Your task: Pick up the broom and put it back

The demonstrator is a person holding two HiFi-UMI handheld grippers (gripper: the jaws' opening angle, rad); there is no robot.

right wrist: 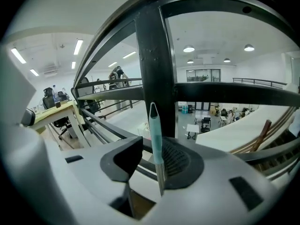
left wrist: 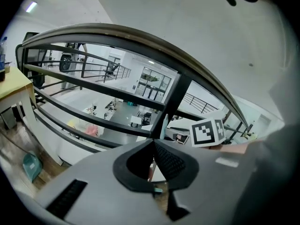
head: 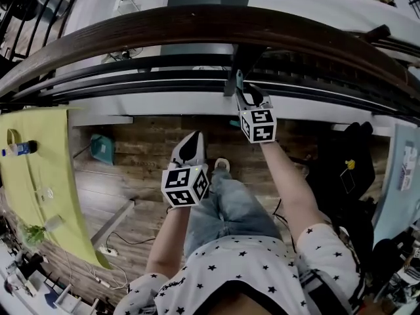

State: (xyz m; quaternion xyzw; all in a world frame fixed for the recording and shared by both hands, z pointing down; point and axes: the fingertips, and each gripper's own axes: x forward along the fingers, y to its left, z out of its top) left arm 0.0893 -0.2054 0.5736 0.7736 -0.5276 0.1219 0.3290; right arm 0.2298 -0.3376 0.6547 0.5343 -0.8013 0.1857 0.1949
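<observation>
Broom handle (right wrist: 155, 135) stands upright between right gripper's (right wrist: 152, 162) parted jaws.

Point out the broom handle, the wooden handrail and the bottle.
broom handle (right wrist: 155, 130), right gripper view, on its teal grip.
wooden handrail (head: 197, 25), head view, on its top face.
bottle (head: 21, 149), head view, on its body.

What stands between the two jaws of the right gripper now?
The broom handle, teal at its end, stands upright between the open jaws of the right gripper, in front of the black railing post. The right gripper view shows this.
</observation>
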